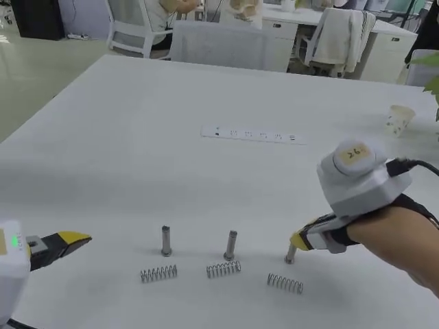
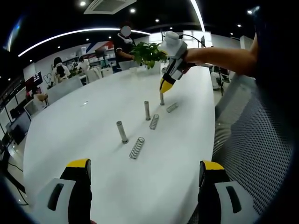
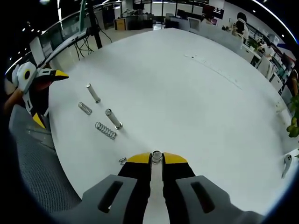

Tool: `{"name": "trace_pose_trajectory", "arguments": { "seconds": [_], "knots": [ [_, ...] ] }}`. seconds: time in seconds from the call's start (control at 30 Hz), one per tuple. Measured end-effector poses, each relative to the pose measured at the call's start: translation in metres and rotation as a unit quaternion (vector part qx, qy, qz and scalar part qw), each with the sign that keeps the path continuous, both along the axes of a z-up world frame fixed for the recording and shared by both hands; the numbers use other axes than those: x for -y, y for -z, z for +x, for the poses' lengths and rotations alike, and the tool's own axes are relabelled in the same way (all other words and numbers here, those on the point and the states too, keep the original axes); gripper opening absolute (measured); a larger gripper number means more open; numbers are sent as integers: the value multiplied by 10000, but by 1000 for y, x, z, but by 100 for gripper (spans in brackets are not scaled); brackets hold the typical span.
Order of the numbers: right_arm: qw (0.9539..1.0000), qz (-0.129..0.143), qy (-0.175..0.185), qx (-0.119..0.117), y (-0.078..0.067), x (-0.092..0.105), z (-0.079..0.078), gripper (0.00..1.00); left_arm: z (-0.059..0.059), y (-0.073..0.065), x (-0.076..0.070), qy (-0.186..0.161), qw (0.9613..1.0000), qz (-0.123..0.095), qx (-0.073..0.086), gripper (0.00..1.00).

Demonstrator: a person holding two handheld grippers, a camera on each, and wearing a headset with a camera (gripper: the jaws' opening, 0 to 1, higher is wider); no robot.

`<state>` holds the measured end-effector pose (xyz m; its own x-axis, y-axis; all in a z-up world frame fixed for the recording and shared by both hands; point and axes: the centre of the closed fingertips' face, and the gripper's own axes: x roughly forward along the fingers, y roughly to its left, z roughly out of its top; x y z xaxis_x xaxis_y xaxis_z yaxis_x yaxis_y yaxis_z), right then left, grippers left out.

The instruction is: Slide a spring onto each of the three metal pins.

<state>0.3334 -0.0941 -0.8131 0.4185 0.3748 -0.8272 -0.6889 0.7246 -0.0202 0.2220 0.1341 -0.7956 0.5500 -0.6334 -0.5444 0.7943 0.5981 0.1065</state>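
The right gripper (image 3: 156, 159) is holding the right pin (image 1: 291, 255) by its top, with its fingers (image 3: 139, 158) drawn narrow and the pin's head sitting between their yellow tips. The pin is standing upright on the white tabletop (image 1: 137, 137). The middle pin (image 1: 230, 245) and the left pin (image 1: 165, 241) are standing upright in a row with it, each with nothing on its shaft. Three springs are lying flat on the tabletop, one just beside each pin on the person's side: the left spring (image 1: 158, 274), the middle spring (image 1: 223, 269) and the right spring (image 1: 285, 283). The left gripper (image 2: 145, 167) is hovering low at the left, well apart from the pins. Its fingers (image 2: 79, 168) are spread wide and gripping nothing. A power strip (image 1: 254, 134) is lying farther back, and a paper cup (image 1: 399, 120) is standing at the far right.
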Motion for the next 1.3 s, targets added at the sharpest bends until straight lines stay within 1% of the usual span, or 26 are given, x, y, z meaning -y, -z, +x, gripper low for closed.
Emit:
{"name": "trace_pose_trajectory", "arguments": {
  "seconds": [0.6, 0.77, 1.07, 1.3],
  "knots": [
    [10000, -21, -75, 41, -1, 2, -1, 8, 0, 2, 1, 16, 10000, 3, -31, 93],
    [9999, 0, -76, 96, -4, 2, 1, 9, 1, 1, 1, 23, 10000, 3, -20, 93],
    [9997, 37, -114, 200, -11, 1, 1, 11, 0, 0, 1, 20, 10000, 15, -7, 93],
    [9991, 46, -131, 396, -26, 3, 2, 11, -1, 0, 2, 19, 10000, 20, -8, 93]
  ]
}}
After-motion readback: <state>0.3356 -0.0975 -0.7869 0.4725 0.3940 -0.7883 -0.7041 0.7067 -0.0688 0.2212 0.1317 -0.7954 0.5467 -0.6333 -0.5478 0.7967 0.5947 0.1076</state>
